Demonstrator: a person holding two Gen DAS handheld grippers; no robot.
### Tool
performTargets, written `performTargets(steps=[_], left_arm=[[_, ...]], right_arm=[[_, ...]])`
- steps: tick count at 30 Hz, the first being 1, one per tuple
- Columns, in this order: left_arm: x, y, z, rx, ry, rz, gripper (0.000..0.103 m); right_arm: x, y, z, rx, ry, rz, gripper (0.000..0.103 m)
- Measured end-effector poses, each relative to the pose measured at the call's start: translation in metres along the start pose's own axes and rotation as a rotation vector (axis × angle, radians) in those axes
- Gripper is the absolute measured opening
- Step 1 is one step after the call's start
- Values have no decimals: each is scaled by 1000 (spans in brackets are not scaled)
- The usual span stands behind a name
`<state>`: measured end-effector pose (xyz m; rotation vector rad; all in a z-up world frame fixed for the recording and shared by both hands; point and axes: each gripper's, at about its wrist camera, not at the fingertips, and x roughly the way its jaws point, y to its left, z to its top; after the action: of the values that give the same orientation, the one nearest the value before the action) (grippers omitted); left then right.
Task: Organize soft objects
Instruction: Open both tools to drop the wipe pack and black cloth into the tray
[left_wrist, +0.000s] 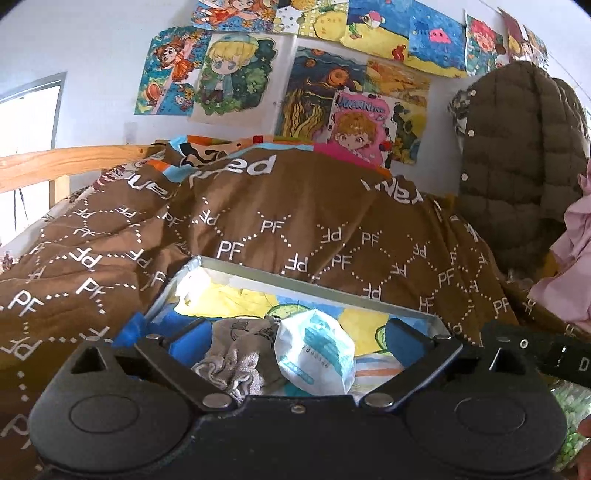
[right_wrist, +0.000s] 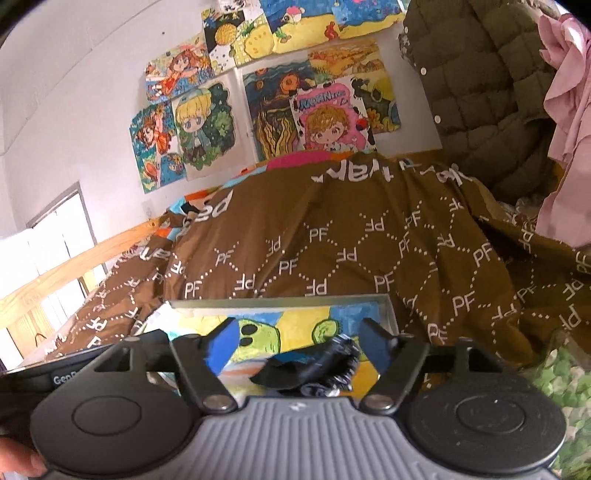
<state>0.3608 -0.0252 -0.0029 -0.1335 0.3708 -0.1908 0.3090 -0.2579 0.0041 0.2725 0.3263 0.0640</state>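
Observation:
A shallow metal tray (left_wrist: 258, 271) with a colourful painted bottom rests on the brown duvet. In the left wrist view a crumpled grey cloth (left_wrist: 232, 354) and a white and teal soft packet (left_wrist: 317, 354) lie side by side in it. My left gripper (left_wrist: 291, 343) hangs over them, open, its blue pads (left_wrist: 184, 341) wide apart and touching neither. In the right wrist view a black frilly fabric piece (right_wrist: 314, 363) lies in the tray (right_wrist: 280, 303). My right gripper (right_wrist: 299, 347) is open around it, and the pads (right_wrist: 221, 343) stand clear of it.
A brown duvet (left_wrist: 332, 229) printed with "PF" covers the bed behind the tray. A wooden bed rail (left_wrist: 55, 162) runs at the left, and drawings (left_wrist: 317, 92) cover the wall. An olive quilted jacket (left_wrist: 517, 155) and a pink garment (left_wrist: 576, 258) hang at the right.

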Motion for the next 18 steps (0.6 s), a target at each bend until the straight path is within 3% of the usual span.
performTargets(steps=[7,18], left_arm=[[-28,0,11,-34,-28,25,102],[-81,-12,25,-26,-91,25,102]], right_arm=[[-21,-5,12,43,-16,22,95],[-62,10,25,-16,-70,28,103]])
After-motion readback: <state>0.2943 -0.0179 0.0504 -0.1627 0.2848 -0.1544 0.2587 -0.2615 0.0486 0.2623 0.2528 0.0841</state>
